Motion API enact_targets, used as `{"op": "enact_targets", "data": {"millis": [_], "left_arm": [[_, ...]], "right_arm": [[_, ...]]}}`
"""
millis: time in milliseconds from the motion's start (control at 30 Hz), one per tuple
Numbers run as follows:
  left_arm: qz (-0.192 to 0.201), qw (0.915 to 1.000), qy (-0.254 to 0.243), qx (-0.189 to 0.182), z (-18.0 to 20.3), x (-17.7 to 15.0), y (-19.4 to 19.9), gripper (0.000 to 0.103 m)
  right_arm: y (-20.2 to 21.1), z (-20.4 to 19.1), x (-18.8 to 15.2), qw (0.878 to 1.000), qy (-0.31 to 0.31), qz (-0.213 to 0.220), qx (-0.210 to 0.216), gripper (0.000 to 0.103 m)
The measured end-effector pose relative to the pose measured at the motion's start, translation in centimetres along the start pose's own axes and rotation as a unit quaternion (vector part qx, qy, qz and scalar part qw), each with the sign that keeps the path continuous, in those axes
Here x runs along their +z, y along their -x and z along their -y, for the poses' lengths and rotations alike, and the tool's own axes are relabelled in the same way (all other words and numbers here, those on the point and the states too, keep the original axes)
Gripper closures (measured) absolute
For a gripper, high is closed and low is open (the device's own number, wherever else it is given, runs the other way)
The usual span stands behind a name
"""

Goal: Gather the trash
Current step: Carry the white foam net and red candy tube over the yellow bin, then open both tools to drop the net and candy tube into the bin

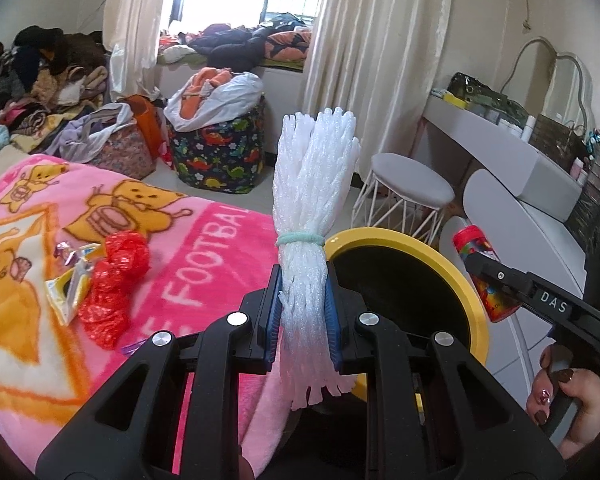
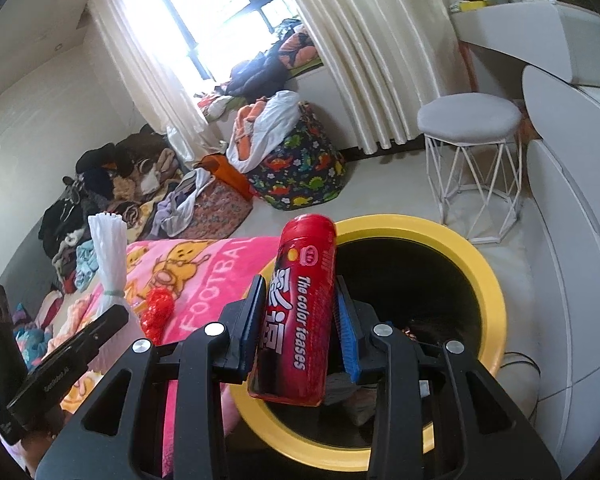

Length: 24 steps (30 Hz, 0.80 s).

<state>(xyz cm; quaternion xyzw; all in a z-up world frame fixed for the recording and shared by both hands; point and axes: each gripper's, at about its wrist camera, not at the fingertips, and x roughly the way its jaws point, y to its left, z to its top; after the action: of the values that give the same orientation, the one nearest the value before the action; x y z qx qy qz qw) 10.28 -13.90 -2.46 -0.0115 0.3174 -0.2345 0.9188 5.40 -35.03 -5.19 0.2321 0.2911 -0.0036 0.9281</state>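
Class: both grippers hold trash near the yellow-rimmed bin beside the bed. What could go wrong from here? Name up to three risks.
1. The left gripper pinches the foam net bundle near its lower end; the tall top may tip sideways and miss the bin.
2. The red tube sits tilted in the right gripper and could slip out.
3. The red plastic bag and wrappers on the pink blanket might be forgotten.

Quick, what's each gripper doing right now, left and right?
Left gripper: closed on the white foam-net bundle tied with a green band.
Right gripper: closed on the red cylindrical candy tube, over the yellow-rimmed black bin.
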Motion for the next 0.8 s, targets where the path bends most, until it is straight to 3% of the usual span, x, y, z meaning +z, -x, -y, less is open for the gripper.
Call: {"op": "enact_targets", "data": {"millis": [800], "left_arm": [[-0.084, 0.9929, -0.063, -0.055, 6.6, -2.0, -8.4, 0.089]], "right_arm": [[-2.1, 5.7, -0.8, 0.997, -0.067, -0.018, -0.036, 0.075]]}}
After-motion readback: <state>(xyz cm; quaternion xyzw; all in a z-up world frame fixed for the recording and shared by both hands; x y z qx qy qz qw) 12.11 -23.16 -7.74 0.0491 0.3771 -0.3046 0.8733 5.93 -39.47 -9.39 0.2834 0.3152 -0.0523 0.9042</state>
